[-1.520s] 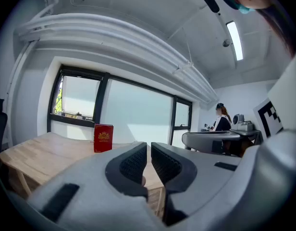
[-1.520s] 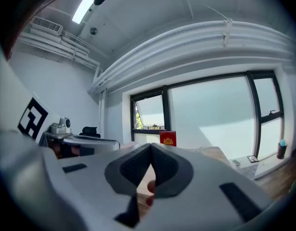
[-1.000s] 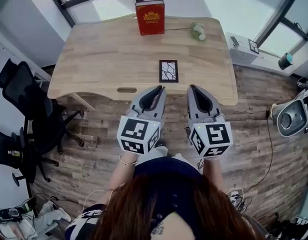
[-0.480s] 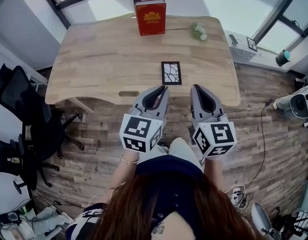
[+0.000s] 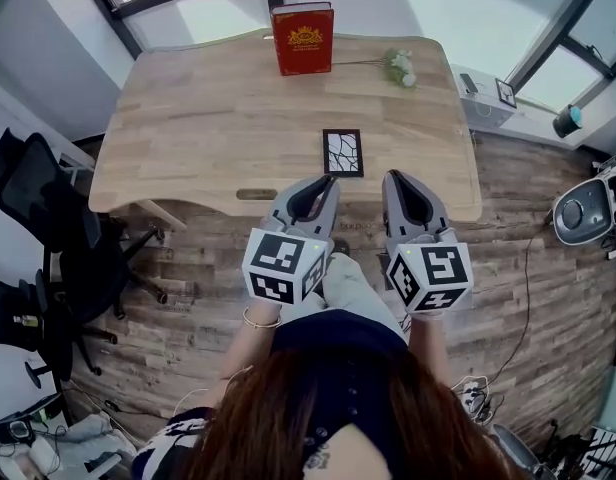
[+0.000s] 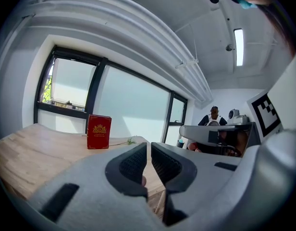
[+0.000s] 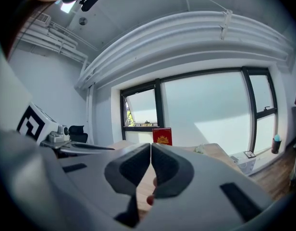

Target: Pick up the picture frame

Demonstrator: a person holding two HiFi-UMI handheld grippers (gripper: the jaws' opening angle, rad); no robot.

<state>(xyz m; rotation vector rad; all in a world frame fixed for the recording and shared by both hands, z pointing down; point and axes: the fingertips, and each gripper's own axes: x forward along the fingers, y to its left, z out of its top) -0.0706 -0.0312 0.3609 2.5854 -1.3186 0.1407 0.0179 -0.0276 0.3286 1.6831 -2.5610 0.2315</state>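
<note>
The picture frame (image 5: pixel 342 153), small and black with a white cracked pattern, lies flat on the wooden table (image 5: pixel 188 118) near its front edge. My left gripper (image 5: pixel 328 180) and right gripper (image 5: pixel 391 177) hover side by side just short of that edge, both shut and empty. The frame sits a little beyond and between their tips. In the left gripper view the shut left gripper (image 6: pixel 149 146) hides the frame; the right gripper view shows the right gripper (image 7: pixel 151 148) shut too.
A red book (image 5: pixel 304 37) stands upright at the table's far edge, with a flower sprig (image 5: pixel 396 65) lying beside it. A black office chair (image 5: pixel 48 228) is at the left. A white device (image 5: pixel 485 98) and a round appliance (image 5: pixel 578 213) are at the right.
Both grippers have drifted a little nearer to the table's front edge and the frame. Their jaws have stayed shut.
</note>
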